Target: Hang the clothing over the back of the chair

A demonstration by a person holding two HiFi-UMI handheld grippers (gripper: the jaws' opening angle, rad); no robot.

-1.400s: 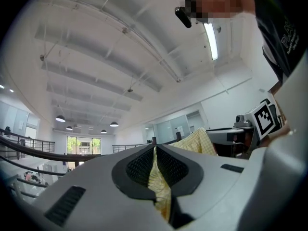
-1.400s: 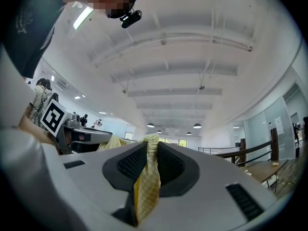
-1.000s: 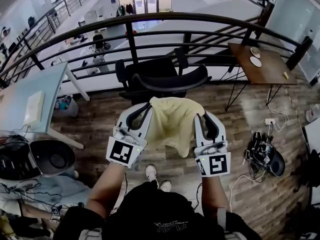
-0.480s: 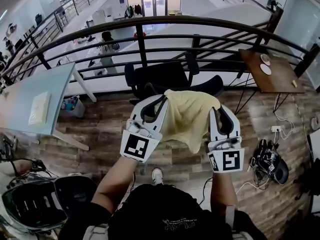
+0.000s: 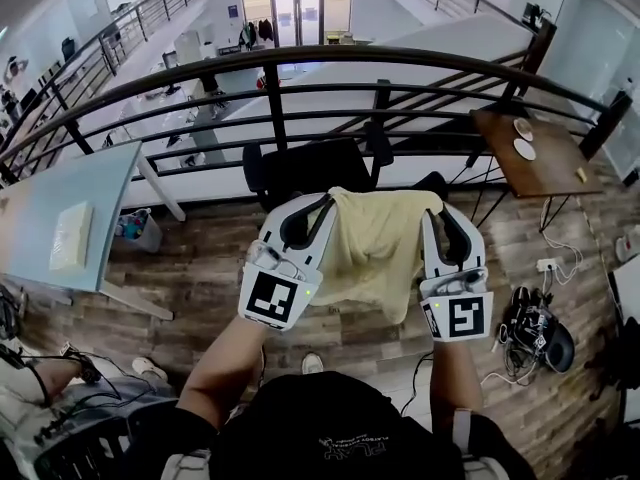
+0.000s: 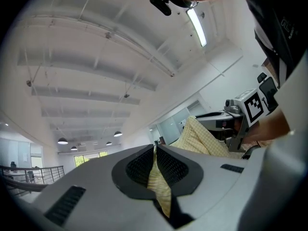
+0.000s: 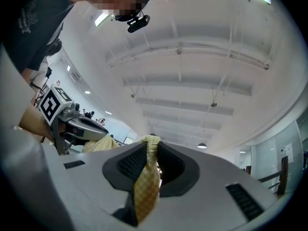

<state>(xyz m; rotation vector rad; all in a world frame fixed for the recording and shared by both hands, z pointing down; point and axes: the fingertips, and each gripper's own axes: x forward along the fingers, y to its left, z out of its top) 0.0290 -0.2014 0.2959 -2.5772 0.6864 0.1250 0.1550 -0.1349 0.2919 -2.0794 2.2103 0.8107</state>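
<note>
- The left gripper (image 5: 326, 202) was clamped narrow on one upper corner of the yellow checked cloth (image 5: 375, 253). In the left gripper view a thin fold of it was pinched between the black pads, with a strip trailing down towards the camera.
- The right gripper (image 5: 431, 214) was closed on the other upper corner. Its own view showed a thicker bunched fold between the pads, standing a little above them and hanging down below.
- Both grippers were tilted slightly upward, side by side, with the cloth stretched between them and its lower edge hanging free above the floor (image 5: 200, 268).
- The cloth was in the air in front of the person, not yet draped over anything.
- The black chair (image 5: 310, 168) stood just beyond the cloth, close against the dark railing (image 5: 300, 60). The top edge of the cloth overlapped the chair's back in the head view, but I could not tell whether they touched.
- A pale tabletop (image 5: 60, 218) stood to the left.
- A wooden table (image 5: 545, 163) with two small plates (image 5: 520, 138) stood to the right.
- Cables (image 5: 530, 323) lay on the floor at the lower right.
</note>
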